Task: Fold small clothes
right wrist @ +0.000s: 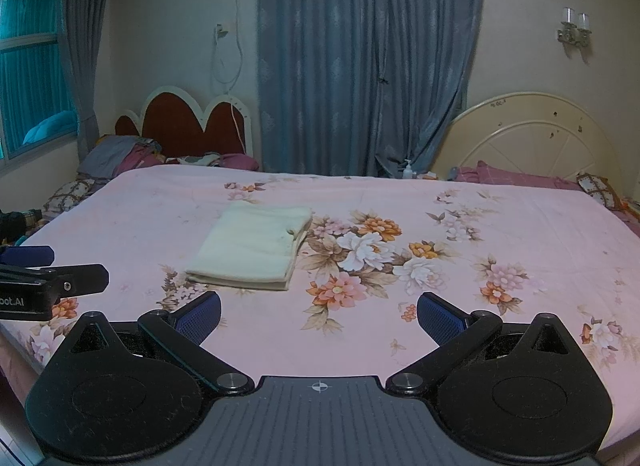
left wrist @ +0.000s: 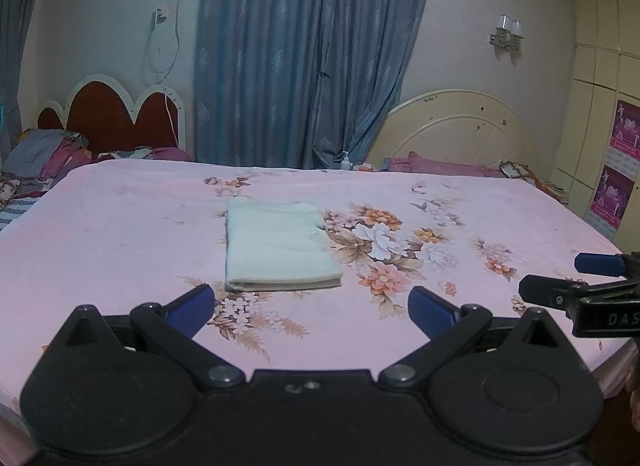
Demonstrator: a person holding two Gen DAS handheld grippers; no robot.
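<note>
A pale cream cloth (left wrist: 276, 244) lies folded into a neat rectangle on the pink floral bed sheet (left wrist: 120, 234); it also shows in the right wrist view (right wrist: 252, 250). My left gripper (left wrist: 312, 308) is open and empty, held above the sheet just short of the cloth's near edge. My right gripper (right wrist: 319, 316) is open and empty, held above the sheet to the right of the cloth. The right gripper's fingers (left wrist: 560, 286) show at the right edge of the left wrist view, and the left gripper's fingers (right wrist: 60, 278) at the left edge of the right wrist view.
The bed's near edge (right wrist: 24, 350) runs just below the grippers. Pillows and bedding (left wrist: 44, 161) lie at the far left, a cream headboard (left wrist: 460, 129) at the far right. A pump bottle (right wrist: 408, 169) stands behind the bed by the blue curtain (right wrist: 360, 65).
</note>
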